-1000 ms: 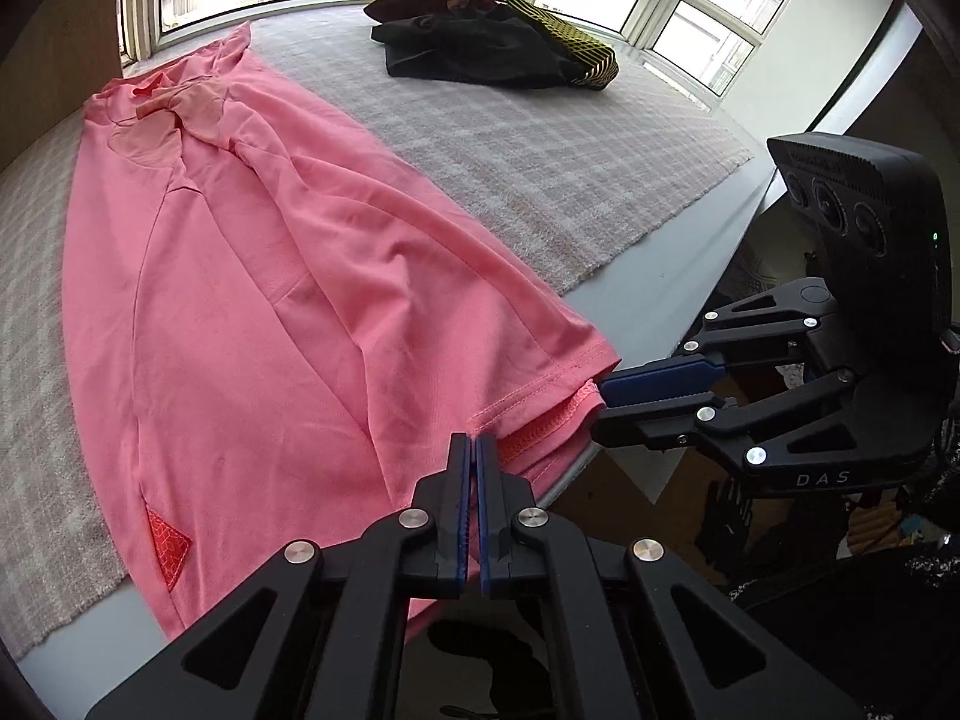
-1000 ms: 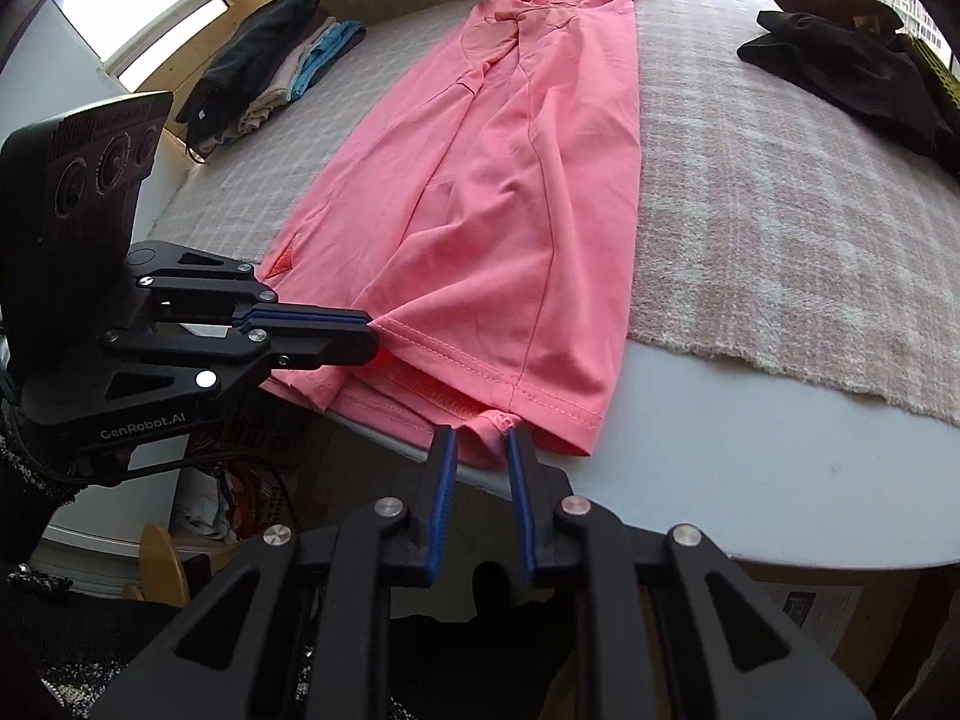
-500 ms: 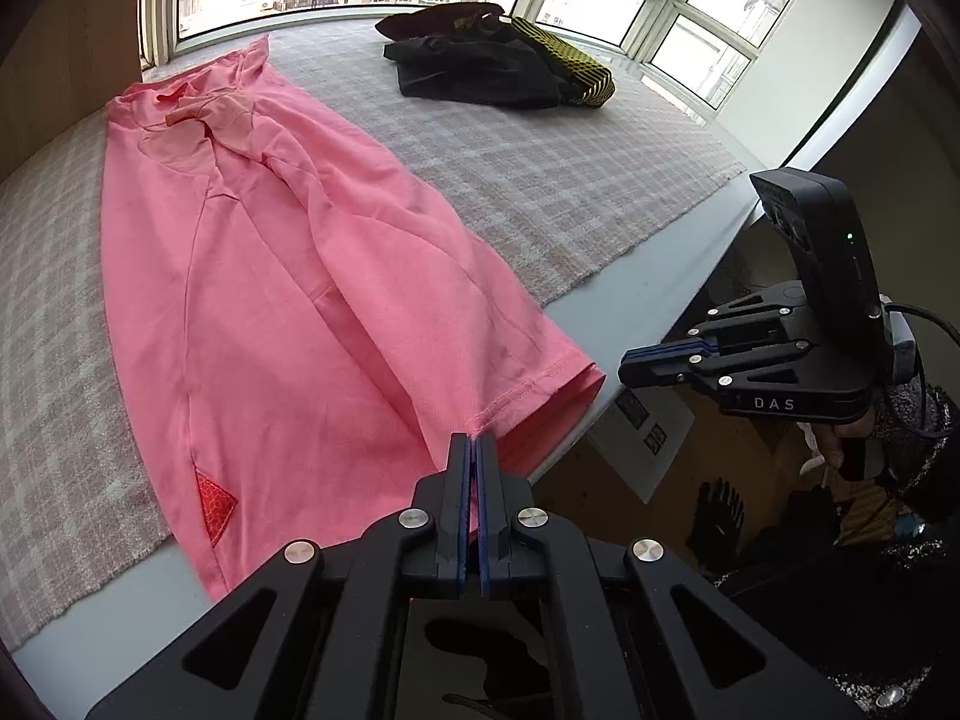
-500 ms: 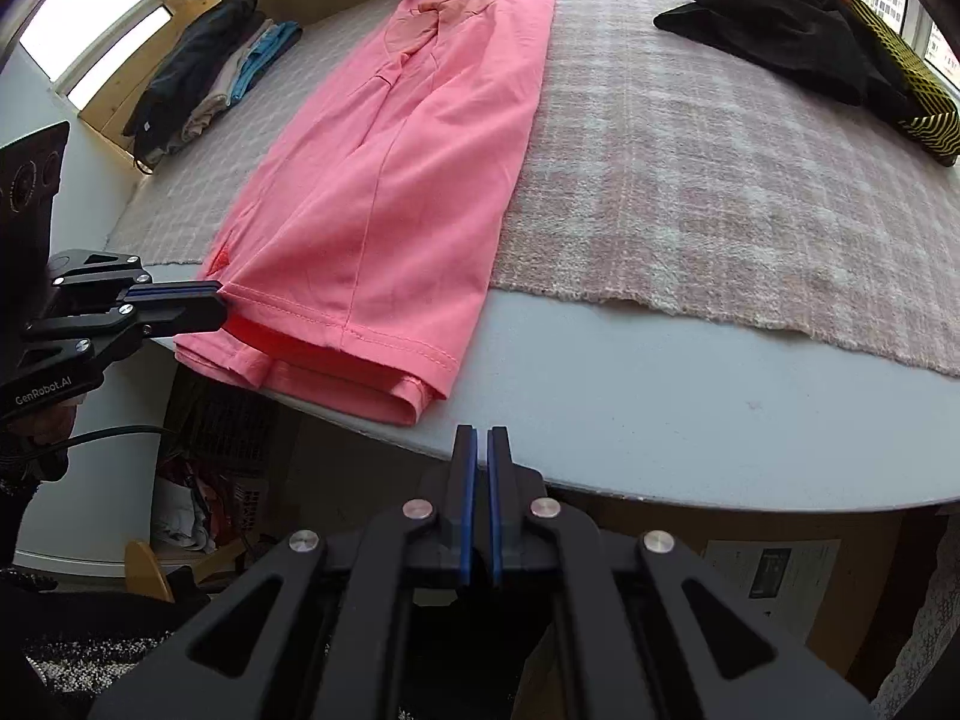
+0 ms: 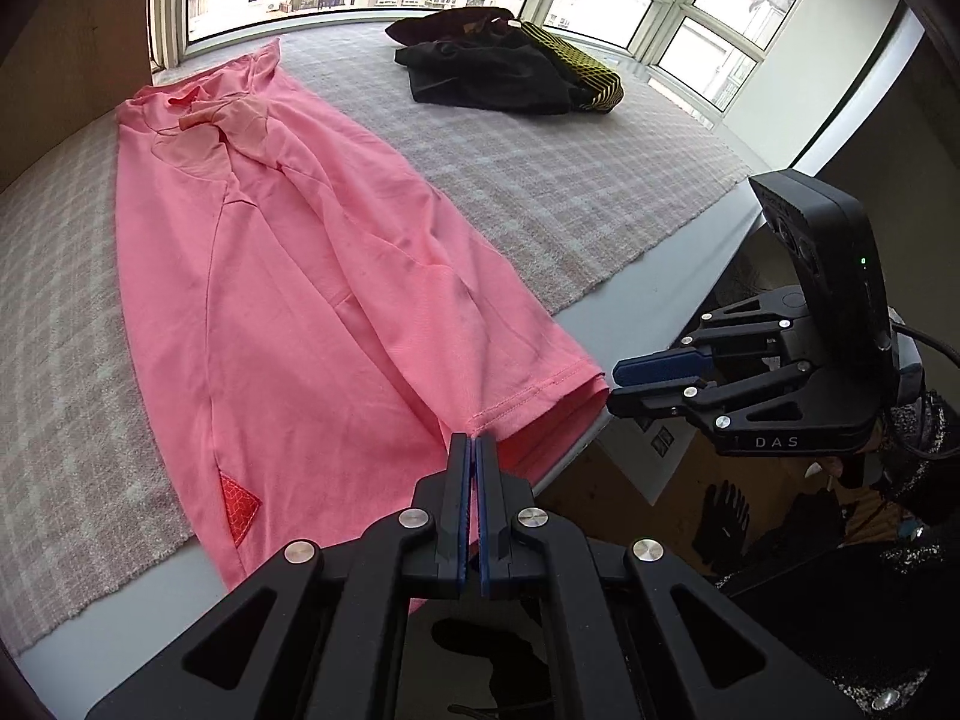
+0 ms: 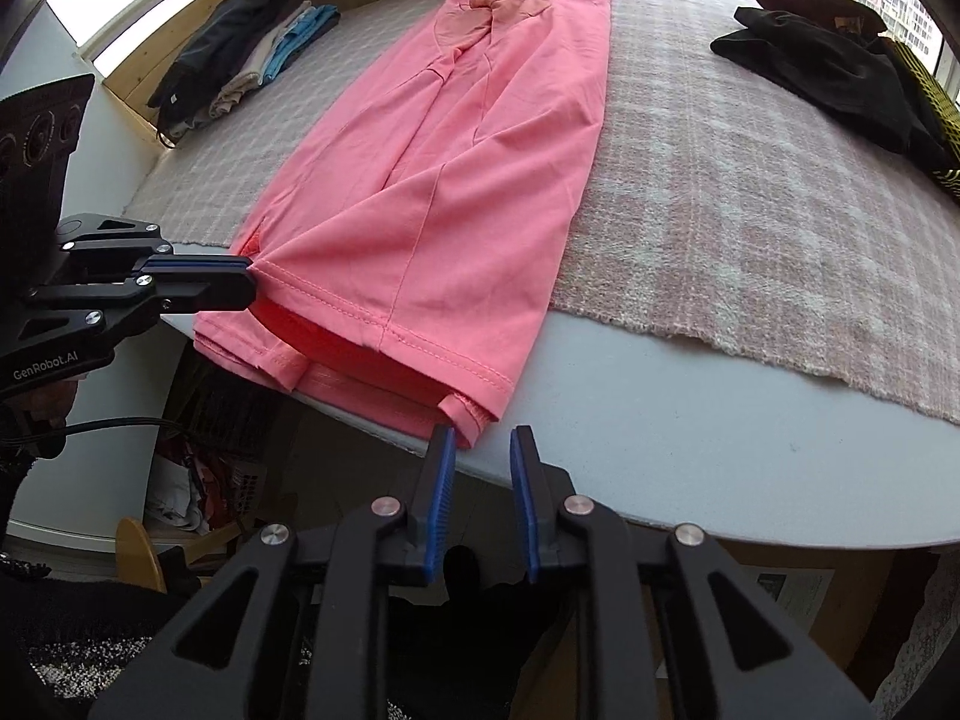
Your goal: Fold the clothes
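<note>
A pink shirt (image 5: pixel 312 300) lies folded lengthwise on the checked cloth (image 5: pixel 540 180), its hem hanging over the table's near edge. My left gripper (image 5: pixel 472 450) is shut on the hem; the right wrist view shows that left gripper (image 6: pixel 249 279) pinching the hem's left end and pulling the fabric taut. My right gripper (image 6: pixel 480 444) is open, its blue pads just short of the hem's right corner (image 6: pixel 474 414), which sits ahead of the left pad. From the left wrist view the right gripper (image 5: pixel 613 387) stands beside that corner, jaws slightly apart.
A pile of black clothes (image 6: pixel 840 60) with a yellow-and-black striped piece (image 5: pixel 576 72) lies at the far right of the cloth. Folded garments (image 6: pixel 252 54) are stacked at the far left by a wooden frame. The white table edge (image 6: pixel 720 456) runs in front; windows lie beyond.
The right gripper, shut and drawn back from the table half a second ago, has opened and moved up to the hem's right corner. The left gripper stays shut on the hem.
</note>
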`<act>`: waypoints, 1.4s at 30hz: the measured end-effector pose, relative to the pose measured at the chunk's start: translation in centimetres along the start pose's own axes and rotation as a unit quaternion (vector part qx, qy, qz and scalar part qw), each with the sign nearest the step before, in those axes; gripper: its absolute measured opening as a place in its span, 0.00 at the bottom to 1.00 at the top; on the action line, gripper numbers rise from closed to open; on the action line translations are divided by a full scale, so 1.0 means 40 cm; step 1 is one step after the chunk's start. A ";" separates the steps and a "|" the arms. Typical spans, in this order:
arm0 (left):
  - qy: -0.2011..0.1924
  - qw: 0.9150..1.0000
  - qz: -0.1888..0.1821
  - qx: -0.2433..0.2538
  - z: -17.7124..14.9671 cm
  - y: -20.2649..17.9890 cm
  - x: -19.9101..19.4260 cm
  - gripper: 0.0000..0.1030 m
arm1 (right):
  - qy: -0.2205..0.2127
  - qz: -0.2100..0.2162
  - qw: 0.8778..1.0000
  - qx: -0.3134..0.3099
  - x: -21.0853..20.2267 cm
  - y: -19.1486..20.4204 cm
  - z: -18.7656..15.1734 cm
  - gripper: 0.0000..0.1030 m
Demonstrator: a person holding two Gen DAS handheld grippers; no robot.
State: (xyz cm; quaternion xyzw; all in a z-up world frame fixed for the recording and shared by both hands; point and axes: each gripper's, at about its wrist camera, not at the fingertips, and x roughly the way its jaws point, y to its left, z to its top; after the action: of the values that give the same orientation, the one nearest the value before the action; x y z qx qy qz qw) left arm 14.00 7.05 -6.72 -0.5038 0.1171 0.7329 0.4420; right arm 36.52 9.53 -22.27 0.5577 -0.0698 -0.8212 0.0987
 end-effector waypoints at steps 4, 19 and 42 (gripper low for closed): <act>0.007 1.000 -0.002 0.009 0.004 -0.013 0.011 0.01 | -0.008 -0.009 1.000 -0.022 -0.001 0.021 0.006 0.29; 0.063 0.998 0.001 0.001 -0.053 -0.009 0.083 0.01 | 0.016 -0.023 0.999 -0.017 -0.001 -0.047 -0.010 0.02; 0.055 0.997 -0.004 -0.056 -0.019 0.027 0.106 0.23 | 0.045 -0.001 0.998 -0.049 0.012 -0.014 0.048 0.07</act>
State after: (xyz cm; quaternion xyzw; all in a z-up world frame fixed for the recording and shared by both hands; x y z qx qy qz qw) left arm 13.22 8.20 -10.93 -0.5678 0.0982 0.7074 0.4092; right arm 34.50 9.98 -22.13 0.5883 -0.0244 -0.7980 0.1282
